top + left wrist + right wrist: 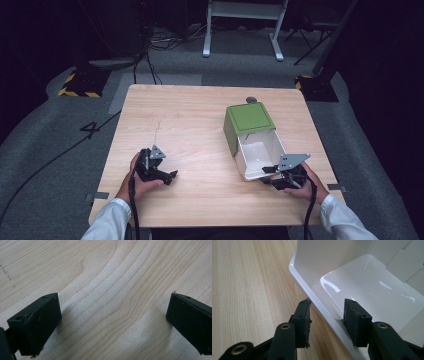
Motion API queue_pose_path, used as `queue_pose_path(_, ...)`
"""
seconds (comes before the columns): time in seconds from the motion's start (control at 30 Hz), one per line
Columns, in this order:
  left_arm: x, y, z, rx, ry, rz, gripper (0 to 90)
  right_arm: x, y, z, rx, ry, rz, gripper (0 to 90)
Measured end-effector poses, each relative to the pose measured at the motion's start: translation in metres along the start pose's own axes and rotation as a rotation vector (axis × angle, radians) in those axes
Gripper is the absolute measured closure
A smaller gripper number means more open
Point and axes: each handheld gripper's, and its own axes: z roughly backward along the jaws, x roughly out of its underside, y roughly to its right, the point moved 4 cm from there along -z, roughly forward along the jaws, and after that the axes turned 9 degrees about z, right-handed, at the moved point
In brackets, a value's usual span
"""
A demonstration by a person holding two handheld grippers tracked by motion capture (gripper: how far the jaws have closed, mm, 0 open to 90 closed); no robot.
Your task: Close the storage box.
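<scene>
Left hand-held gripper (113, 322) wide apart, empty, over worktop (200, 115) | right hand-held gripper (325, 317) straddles white drawer (257, 155) front wall, not clamped | risk – thin glossy wall slips, green box (247, 122) drags

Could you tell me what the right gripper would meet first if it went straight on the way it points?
Probably the front wall of the white drawer: the right gripper has one jaw outside that wall and one inside, open around it, so the wall would run deeper between them. Depth is hard to judge.
</scene>
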Motion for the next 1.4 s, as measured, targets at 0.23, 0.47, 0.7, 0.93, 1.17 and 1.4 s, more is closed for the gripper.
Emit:
queue_pose_path(0.23,0.000,0.000,0.000,0.000,0.000,0.000,0.2,-0.005,0.008,0.000,0.007,0.010,0.008,63.4)
queue_pose_path(0.47,0.000,0.000,0.000,0.000,0.000,0.000,0.2,-0.006,0.015,-0.002,0.006,0.009,0.015,63.3)
queue_pose_path(0.7,0.000,0.000,0.000,0.000,0.000,0.000,0.2,-0.005,0.026,-0.002,0.019,0.005,0.012,62.0)
queue_pose_path(0.93,0.000,0.000,0.000,0.000,0.000,0.000,0.2,-0.005,0.039,0.002,0.083,0.014,-0.020,58.0)
queue_pose_path(1.17,0.000,0.000,0.000,0.000,0.000,0.000,0.2,-0.005,0.051,0.000,0.117,-0.001,-0.048,56.1)
queue_pose_path(1.4,0.000,0.000,0.000,0.000,0.000,0.000,0.1,-0.009,0.061,-0.006,0.145,-0.011,-0.065,54.0)
